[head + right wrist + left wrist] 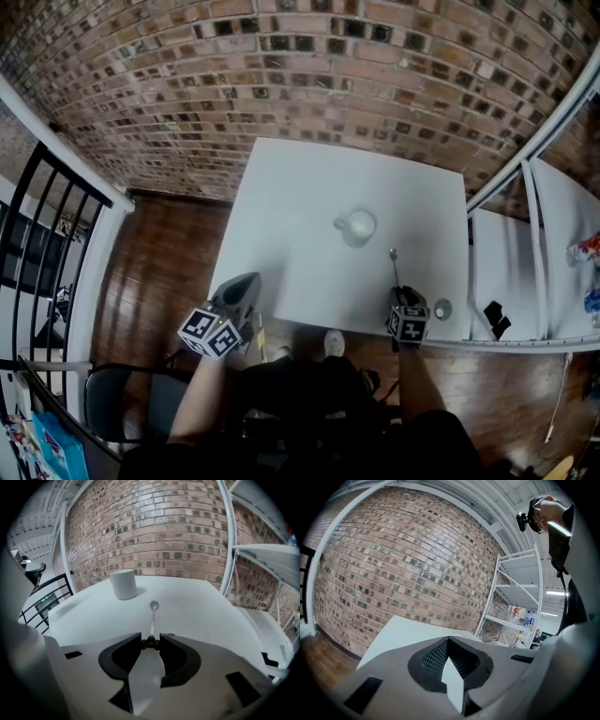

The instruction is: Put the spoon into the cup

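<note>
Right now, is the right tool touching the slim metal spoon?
Touching. Right gripper view: the right tool pinches the slim metal spoon by its dark end.

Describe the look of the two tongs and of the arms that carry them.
The left tongs and the right tongs both have pale grey shells with black inner pads, which on the left show a fine grid texture. Each carries a cube of black-and-white square markers. No cables show. The forearms are unsleeved, and the clothing is dark.
</note>
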The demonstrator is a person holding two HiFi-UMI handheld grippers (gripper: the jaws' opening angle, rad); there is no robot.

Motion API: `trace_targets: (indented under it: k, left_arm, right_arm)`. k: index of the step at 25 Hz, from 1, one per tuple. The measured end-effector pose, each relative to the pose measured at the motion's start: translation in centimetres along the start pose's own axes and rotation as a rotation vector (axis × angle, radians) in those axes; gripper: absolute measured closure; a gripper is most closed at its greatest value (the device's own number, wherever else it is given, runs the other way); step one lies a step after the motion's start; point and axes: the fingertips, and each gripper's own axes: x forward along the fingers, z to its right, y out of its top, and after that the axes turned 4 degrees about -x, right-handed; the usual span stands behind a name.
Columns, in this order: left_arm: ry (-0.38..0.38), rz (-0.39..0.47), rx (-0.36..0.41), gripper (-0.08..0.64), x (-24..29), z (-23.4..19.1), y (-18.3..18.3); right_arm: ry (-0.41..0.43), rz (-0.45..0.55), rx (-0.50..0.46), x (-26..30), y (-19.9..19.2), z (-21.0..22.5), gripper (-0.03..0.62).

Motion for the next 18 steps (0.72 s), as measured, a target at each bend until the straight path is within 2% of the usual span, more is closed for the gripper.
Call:
trace_targets:
  k: [7,14,18]
  left_arm:
    - [-0.038,0.022,0.008,0.568,0.5,0.7,0.5]
    - [-0.072,0.048,0.009,0.568,0.9,1.6,0.9]
    - [-0.079,0.065,0.016,0.568,0.9,1.8,1.5]
  right_arm:
    - [-0.015,0.1,-0.006,-2.6,3.3,0.7,0.46]
    - [-0.021,0.232,-0.037,-5.7,8.6,0.8,0.46]
    - [0.002,0.292,-0.064,-6.8,11.6,0.2,0.462]
